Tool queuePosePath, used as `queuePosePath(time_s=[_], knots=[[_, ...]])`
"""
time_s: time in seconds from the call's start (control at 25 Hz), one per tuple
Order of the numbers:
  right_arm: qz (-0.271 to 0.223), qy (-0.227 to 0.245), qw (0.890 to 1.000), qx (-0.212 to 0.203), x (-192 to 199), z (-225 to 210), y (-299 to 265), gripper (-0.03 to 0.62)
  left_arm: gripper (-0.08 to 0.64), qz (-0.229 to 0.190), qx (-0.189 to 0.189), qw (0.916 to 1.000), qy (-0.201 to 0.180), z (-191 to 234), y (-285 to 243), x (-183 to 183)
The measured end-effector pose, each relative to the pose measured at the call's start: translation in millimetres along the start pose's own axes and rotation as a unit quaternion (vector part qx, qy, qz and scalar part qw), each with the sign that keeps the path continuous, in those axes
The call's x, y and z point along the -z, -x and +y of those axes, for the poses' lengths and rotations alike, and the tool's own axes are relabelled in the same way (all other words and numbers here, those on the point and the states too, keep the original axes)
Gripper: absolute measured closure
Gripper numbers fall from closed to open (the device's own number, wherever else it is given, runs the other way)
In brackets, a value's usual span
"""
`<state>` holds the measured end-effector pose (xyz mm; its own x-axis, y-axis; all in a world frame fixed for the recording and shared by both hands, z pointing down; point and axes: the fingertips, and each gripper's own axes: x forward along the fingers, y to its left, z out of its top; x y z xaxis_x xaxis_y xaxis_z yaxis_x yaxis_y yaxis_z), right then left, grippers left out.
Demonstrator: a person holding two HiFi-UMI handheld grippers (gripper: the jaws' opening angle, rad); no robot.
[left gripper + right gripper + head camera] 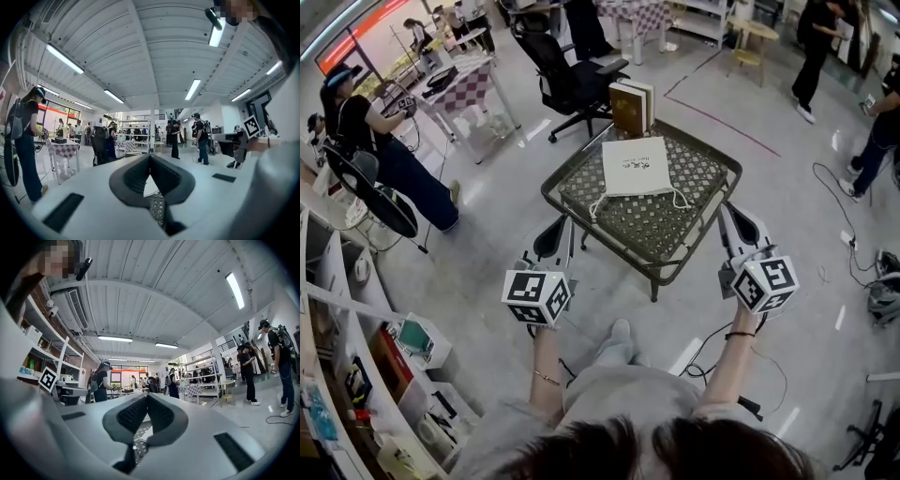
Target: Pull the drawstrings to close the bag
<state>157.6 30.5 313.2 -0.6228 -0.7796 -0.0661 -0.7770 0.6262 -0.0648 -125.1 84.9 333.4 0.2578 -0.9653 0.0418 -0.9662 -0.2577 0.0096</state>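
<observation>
Lying flat on the dark wire-mesh tabletop, a white cloth drawstring bag is seen, contents hidden; left hand-held gripper and right hand-held gripper are held closed, empty, nearby.

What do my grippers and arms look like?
Both the left gripper and right gripper have pale grey bodies, black ribbed fingers and a white cube of black square markers. A thin bracelet circles the left wrist, a dark band the right; the top is grey.
</observation>
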Motion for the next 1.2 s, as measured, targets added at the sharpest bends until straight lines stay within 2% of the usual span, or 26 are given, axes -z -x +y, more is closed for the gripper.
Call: queuePosePath(time_s=[0.64, 1.08, 1.2], knots=[[0.015, -0.017, 0.999, 0.037, 18, -30, -88, 0.571, 0.537, 0.019, 0.054, 0.9983, 0.012, 55, -100, 8], [0.023, -0.023, 0.998, 0.045, 42, -29, -122, 0.571, 0.536, 0.041, 0.086, 0.9953, 0.021, 73, -135, 34], [0.019, -0.025, 0.998, 0.051, 48, -30, -126, 0.571, 0.537, 0.042, 0.107, 0.9929, 0.03, 71, -139, 40]])
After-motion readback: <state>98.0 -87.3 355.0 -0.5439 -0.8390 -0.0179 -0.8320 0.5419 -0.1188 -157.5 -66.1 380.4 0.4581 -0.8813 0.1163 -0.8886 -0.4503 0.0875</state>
